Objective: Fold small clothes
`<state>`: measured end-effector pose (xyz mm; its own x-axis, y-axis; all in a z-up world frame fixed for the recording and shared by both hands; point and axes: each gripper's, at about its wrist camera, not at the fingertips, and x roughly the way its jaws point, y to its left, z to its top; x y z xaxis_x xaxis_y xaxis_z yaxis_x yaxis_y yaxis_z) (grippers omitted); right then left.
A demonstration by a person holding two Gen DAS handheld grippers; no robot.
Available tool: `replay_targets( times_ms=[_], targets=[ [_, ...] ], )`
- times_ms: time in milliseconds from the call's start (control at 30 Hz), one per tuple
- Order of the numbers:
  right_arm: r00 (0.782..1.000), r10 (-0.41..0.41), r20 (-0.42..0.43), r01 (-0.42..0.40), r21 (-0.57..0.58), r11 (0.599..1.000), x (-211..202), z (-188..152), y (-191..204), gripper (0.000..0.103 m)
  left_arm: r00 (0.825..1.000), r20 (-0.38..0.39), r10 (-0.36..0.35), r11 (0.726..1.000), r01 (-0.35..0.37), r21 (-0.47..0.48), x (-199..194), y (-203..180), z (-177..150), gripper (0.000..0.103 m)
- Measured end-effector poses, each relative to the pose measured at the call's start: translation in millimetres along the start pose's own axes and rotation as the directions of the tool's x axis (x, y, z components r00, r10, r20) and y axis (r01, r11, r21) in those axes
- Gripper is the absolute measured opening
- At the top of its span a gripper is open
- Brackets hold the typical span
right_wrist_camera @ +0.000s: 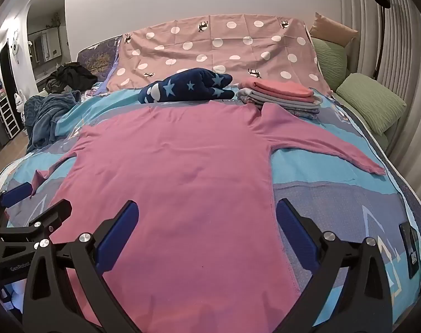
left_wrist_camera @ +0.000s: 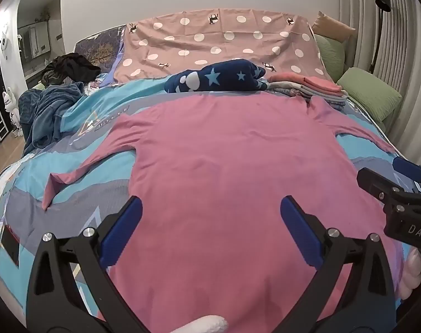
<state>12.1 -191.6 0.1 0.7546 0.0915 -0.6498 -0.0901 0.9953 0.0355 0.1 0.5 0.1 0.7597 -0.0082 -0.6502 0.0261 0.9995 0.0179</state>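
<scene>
The bed [left_wrist_camera: 71,172] carries a pink long-sleeved top [left_wrist_camera: 224,166] spread flat across its middle, sleeves out, not yet folded. Behind the top sits a folded stack [right_wrist_camera: 279,94]. Left gripper [left_wrist_camera: 210,222] and right gripper [right_wrist_camera: 207,224] hover released over its hem; next likely comes pinching a side to fold inward.

green pillows [right_wrist_camera: 370,101], floor lamp [right_wrist_camera: 381,22], polka-dot sheet [right_wrist_camera: 218,47]
</scene>
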Motion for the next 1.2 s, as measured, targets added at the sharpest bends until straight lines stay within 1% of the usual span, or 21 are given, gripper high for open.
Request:
replay_targets(
  times_ms=[267,433,600,733,800,900,967,1100,1200],
  targets=[
    [1.000,0.012,0.006,-0.012,0.012,1.000,-5,0,-5,0.100,1.000,0.000,-0.002,1.000,0.002,0.007,1,-1,0,0.101],
    [1.000,0.010,-0.015,-0.010,-0.005,1.000,-3,-1,-4,0.100,1.000,-0.017,-0.008,1.000,0.008,-0.025,-1,5,-1,0.101],
    [1.000,0.012,-0.022,-0.012,-0.009,1.000,2,-6,-2,0.100,1.000,-0.004,-0.004,0.998,0.004,-0.061,3,14,-7,0.101],
    [1.000,0.009,-0.027,-0.010,-0.009,1.000,4,-7,-2,0.100,1.000,0.015,0.019,0.998,-0.018,-0.065,5,9,-6,0.101],
    [0.999,0.008,-0.032,-0.009,-0.006,1.000,6,-8,-2,0.100,0.999,0.032,0.034,0.998,-0.032,-0.061,2,8,-6,0.101],
    [0.999,0.007,-0.037,-0.007,-0.003,1.000,8,-7,-3,0.100,0.997,0.052,0.059,0.998,-0.058,-0.026,-2,5,-3,0.101],
    [0.999,0.017,-0.041,-0.017,-0.002,1.000,8,-8,-3,0.100,0.996,0.051,0.073,0.997,-0.073,0.002,-3,1,-2,0.101],
    [0.999,0.021,-0.044,-0.021,-0.003,1.000,9,-6,-4,0.100,0.999,0.024,0.042,0.999,-0.042,-0.015,1,3,-1,0.101],
    [0.999,0.018,-0.044,-0.018,-0.004,1.000,9,-6,-4,0.100,0.999,0.010,0.047,0.999,-0.047,-0.001,3,1,-2,0.101]
  ],
)
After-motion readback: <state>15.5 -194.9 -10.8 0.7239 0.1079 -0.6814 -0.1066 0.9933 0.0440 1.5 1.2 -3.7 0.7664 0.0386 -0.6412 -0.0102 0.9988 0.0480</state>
